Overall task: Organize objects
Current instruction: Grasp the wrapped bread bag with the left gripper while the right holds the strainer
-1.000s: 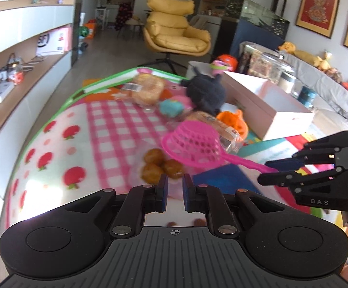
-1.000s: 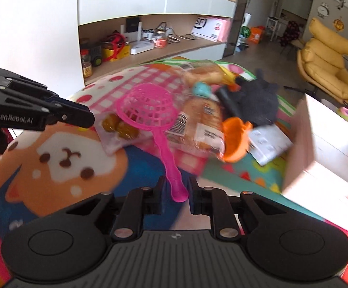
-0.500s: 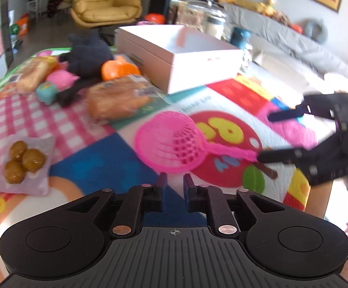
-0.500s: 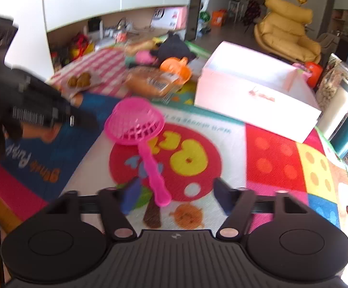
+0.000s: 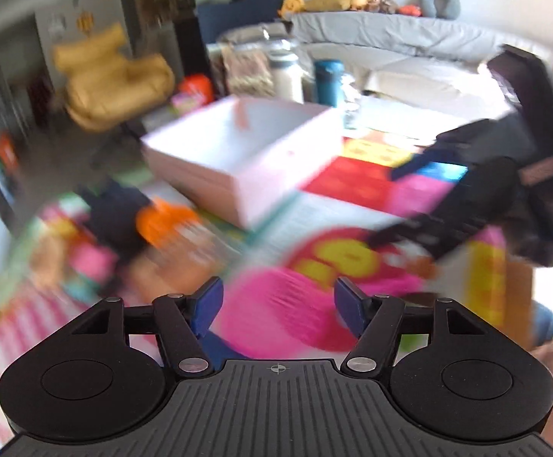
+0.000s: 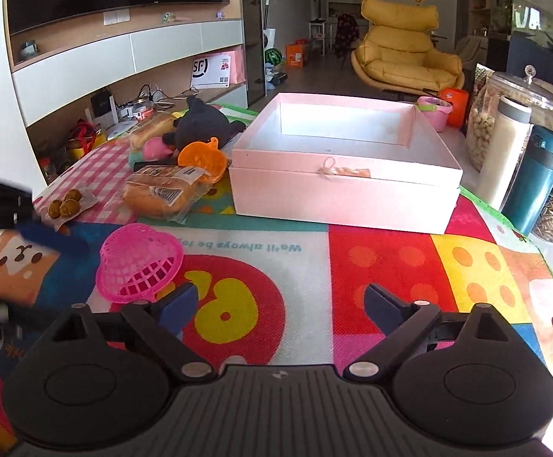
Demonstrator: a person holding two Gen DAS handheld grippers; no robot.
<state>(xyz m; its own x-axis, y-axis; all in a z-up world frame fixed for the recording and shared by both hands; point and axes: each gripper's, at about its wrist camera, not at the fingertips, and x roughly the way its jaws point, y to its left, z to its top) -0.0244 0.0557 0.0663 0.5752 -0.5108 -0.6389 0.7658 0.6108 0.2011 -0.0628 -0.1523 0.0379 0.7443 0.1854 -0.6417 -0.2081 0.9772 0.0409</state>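
Bright cartoon matting (image 6: pixel 383 262) covers my bench, with an open pink box (image 6: pixel 345 167) at its centre and a bagged bread loaf (image 6: pixel 162 194) to its left. My right tool (image 6: pixel 280 301) is opening wide over bare mat, gripping nothing. My left tool (image 5: pixel 278 302) is also opening, the pink strainer (image 6: pixel 141 266) lying blurred between its unpressed fingers.

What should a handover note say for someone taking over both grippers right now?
Left gripper: fingers opening, nothing gripped; pink strainer lies just ahead of it on the mat.
Right gripper: fingers opening, nothing between them.
Pink box: open, looks empty.
Bread bag, orange pumpkin toy, black plush and brown balls sit piled left of the box.
Done: nothing boxed.
Left: probably box the strainer, then the pile.
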